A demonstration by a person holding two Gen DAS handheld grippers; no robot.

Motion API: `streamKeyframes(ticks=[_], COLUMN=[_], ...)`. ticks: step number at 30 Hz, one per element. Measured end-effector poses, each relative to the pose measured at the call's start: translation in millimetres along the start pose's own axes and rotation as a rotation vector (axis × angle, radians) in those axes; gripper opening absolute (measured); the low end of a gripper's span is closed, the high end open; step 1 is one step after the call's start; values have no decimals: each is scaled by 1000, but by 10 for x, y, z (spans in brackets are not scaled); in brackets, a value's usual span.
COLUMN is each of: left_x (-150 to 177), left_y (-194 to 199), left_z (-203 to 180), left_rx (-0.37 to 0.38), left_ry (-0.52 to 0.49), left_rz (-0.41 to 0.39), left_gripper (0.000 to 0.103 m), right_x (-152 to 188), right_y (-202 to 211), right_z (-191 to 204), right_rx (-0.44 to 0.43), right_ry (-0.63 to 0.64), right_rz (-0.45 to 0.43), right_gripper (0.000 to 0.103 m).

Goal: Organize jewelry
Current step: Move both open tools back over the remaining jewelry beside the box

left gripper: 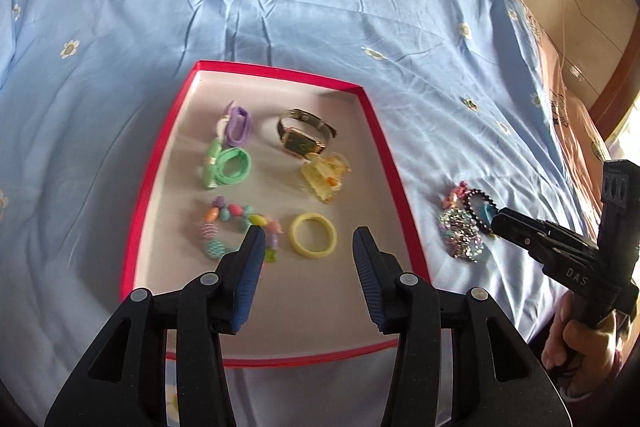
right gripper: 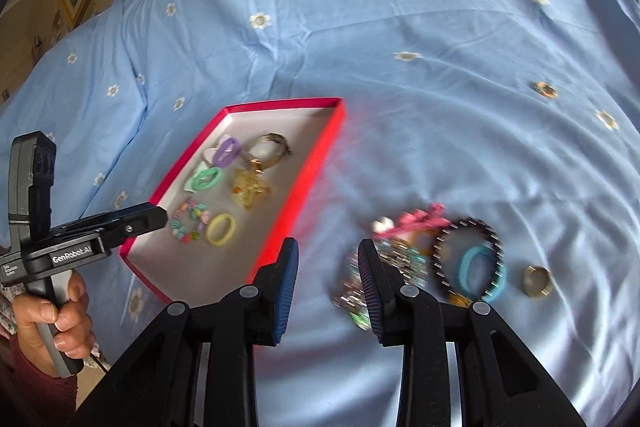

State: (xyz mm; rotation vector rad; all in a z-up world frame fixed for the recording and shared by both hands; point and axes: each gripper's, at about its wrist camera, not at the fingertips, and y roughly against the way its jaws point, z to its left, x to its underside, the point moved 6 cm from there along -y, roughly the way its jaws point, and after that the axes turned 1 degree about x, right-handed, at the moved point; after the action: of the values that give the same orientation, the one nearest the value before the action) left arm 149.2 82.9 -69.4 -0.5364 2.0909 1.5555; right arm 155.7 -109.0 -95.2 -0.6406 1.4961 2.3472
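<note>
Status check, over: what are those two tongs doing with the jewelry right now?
Left tongs open, empty, over red box. Right tongs open, empty, nearing loose pile on bedsheet. Nothing blocking.

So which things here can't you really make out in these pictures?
- Sparkly pile on the bedspread, right wrist view: motion blur and the right claw cover it, so its pieces can't be separated.
- Watch face in the red box, left wrist view: too small to read.
- Small speck far off on the bedspread, right wrist view: too tiny to identify.
- Gold ring: blurred detail.
</note>
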Motion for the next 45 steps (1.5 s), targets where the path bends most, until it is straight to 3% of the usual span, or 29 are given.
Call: streamKeyframes(ticks=[15,30,45], left_x=[155,70,-101], left_y=[-149,-357,-715], left_z=[-640,-982,-1357], left_rx=[54,78,102], left_ry=[-107,-182,-292], left_rz=[48,81,131], left_gripper=[45,45,45], right_x=[393,431,337], right_y=[418,515,316], right_z=[-781,-1108,-1203], right_rx=[84,137,188], right_ry=[-145,-184,-106], right_rz=[-29,-41,14], right_gripper=[35,35,35])
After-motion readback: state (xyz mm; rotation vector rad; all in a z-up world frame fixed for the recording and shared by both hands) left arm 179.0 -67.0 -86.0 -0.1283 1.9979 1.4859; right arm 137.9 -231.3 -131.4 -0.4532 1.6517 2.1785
